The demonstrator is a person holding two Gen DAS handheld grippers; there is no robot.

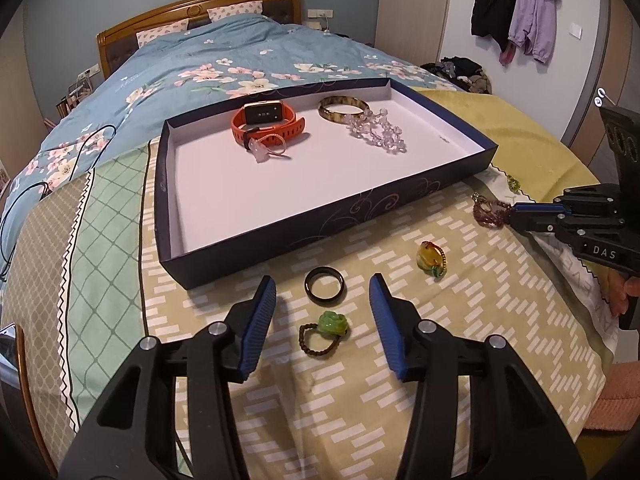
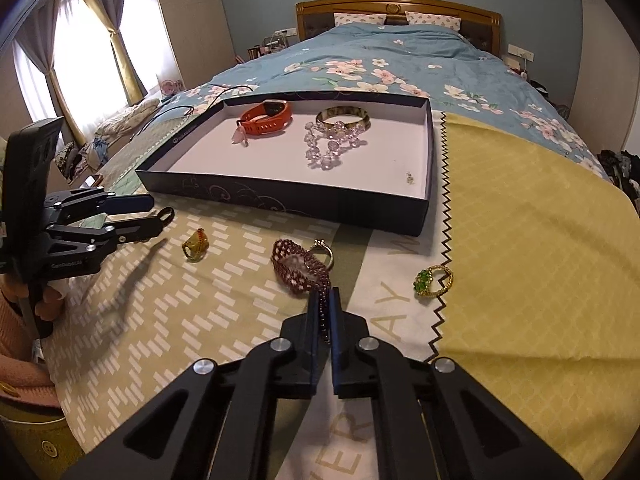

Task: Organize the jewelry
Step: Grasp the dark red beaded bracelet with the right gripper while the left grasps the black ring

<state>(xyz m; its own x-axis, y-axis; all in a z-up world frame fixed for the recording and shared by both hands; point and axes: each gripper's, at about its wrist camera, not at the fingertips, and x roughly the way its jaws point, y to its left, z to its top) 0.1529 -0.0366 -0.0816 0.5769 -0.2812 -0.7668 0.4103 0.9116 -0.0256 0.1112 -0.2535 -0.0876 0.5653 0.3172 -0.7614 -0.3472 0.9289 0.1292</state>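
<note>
Wooden-headboard bed (image 2: 400, 12), curtained window (image 2: 80, 52)

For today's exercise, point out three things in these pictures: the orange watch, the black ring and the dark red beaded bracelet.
orange watch (image 1: 267, 120): left wrist view, on its screen.
black ring (image 1: 324, 285): left wrist view, on the near side of its band.
dark red beaded bracelet (image 2: 294, 270): right wrist view, on its beaded loop lying on the cloth.

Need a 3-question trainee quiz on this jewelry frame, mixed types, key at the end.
1. True or false: the right claw is shut on the dark red beaded bracelet.
2. Which lies between the open left claw fingers? A) orange watch B) black ring C) crystal bracelet
3. Name the strapped item inside the box.

Key: 1 true; 2 B; 3 orange watch.
</note>
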